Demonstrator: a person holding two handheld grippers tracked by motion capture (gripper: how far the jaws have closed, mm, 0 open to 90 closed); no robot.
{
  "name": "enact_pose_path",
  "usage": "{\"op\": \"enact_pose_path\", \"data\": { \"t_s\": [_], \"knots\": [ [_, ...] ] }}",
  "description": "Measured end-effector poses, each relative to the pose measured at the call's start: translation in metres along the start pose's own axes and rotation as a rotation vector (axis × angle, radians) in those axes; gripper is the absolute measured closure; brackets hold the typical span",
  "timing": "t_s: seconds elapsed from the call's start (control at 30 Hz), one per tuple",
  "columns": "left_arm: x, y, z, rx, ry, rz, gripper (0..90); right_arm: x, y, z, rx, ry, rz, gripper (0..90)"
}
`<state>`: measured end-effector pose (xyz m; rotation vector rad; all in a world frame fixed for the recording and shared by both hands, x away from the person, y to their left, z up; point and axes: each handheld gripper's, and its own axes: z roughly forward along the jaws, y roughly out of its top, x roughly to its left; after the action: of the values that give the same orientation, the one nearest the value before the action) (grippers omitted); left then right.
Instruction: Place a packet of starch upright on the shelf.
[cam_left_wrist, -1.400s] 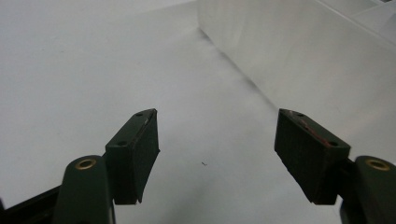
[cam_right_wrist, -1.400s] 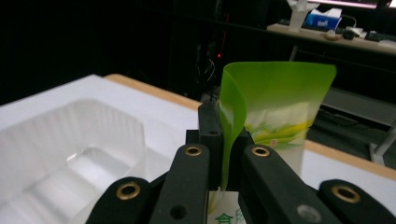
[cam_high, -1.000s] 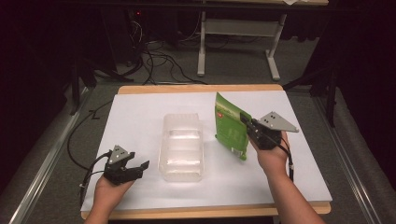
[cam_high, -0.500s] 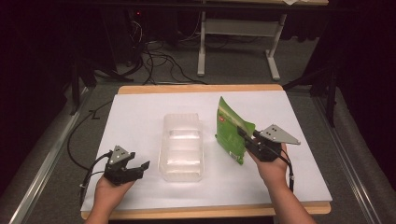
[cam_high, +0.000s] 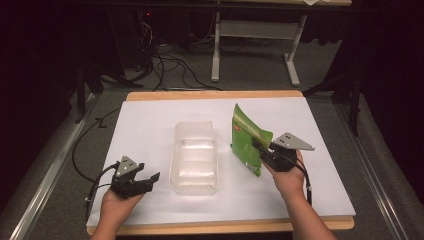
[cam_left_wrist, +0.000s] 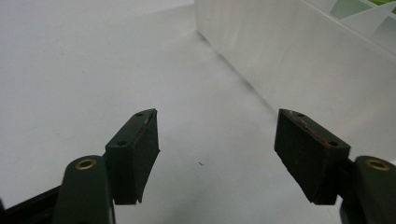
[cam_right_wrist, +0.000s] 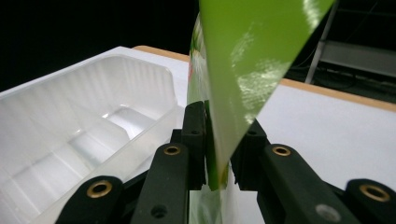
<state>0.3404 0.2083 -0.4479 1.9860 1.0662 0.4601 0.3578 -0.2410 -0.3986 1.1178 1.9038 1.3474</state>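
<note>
Your right claw (cam_high: 260, 147) grips the green bag (cam_high: 246, 137) by its edge, jaws just easing closer; the bag stands upright just beside the clear tray (cam_high: 195, 159). Your left claw (cam_high: 145, 181) rests released on the counter (cam_high: 150, 120).

The clear plastic tray (cam_high: 195, 159) lay on the worktop (cam_high: 320, 120), between the two tools. The left tool (cam_high: 145, 182) sat low just to the tray's left, near the worktop's front edge, its tips pointing toward the tray's near corner. The right tool (cam_high: 256, 145) stood just right of the tray, with the snack pouch (cam_high: 246, 137) between its jaws, upright beside the tray's right wall and above the worktop.
</note>
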Motion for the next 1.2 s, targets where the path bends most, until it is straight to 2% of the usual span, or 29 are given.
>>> {"op": "enact_pose_path", "data": {
  "t_s": [0.07,0.23,0.33,0.37,0.43,0.47,0.7,0.8,0.83,0.9,1.0,1.07,1.1,1.2],
  "knots": [
    [0.0,0.0,0.0,-0.005,0.002,-0.004,31.0,-0.005,-0.001,0.0,-0.001,0.004,0.023,79.6],
    [0.001,0.0,-0.001,-0.003,0.005,-0.008,31.0,-0.012,0.0,0.001,0.008,0.004,0.024,85.9],
    [0.001,0.0,-0.001,0.0,0.006,-0.007,31.0,-0.013,0.002,0.001,0.038,-0.051,-0.035,86.3],
    [0.001,0.0,-0.001,-0.001,0.006,-0.007,31.0,-0.013,0.004,0.001,0.053,-0.047,-0.041,86.2],
    [0.001,0.0,-0.002,-0.002,0.006,-0.008,31.0,-0.015,0.005,0.001,0.068,-0.01,-0.025,86.0],
    [0.001,0.0,-0.002,-0.002,0.006,-0.009,31.0,-0.014,0.004,0.0,0.07,-0.011,-0.007,86.2],
    [0.001,0.0,-0.003,-0.01,0.003,-0.009,31.0,-0.006,0.003,0.004,0.028,0.034,0.023,88.0],
    [0.001,0.0,-0.003,-0.009,0.004,-0.01,31.1,-0.004,0.004,0.006,0.028,0.019,0.029,87.7],
    [0.001,0.0,-0.003,-0.008,0.004,-0.011,31.1,-0.005,0.005,0.008,0.024,0.021,0.05,87.8],
    [0.001,0.0,-0.003,-0.007,0.002,-0.01,31.0,-0.006,0.005,0.008,0.024,0.026,0.051,87.9],
    [0.001,-0.001,-0.003,-0.01,0.005,-0.01,31.0,-0.007,0.005,0.008,0.022,0.067,0.02,88.7],
    [0.001,-0.001,-0.003,-0.01,0.004,-0.01,31.1,-0.007,0.006,0.008,0.024,0.065,0.017,88.8],
    [0.001,0.0,-0.004,-0.011,0.003,-0.01,31.0,-0.009,0.006,0.007,0.016,0.077,0.031,88.9],
    [0.002,0.0,-0.003,-0.011,0.005,-0.011,31.0,-0.012,0.008,0.006,0.002,0.089,0.023,89.0]
  ]
}}
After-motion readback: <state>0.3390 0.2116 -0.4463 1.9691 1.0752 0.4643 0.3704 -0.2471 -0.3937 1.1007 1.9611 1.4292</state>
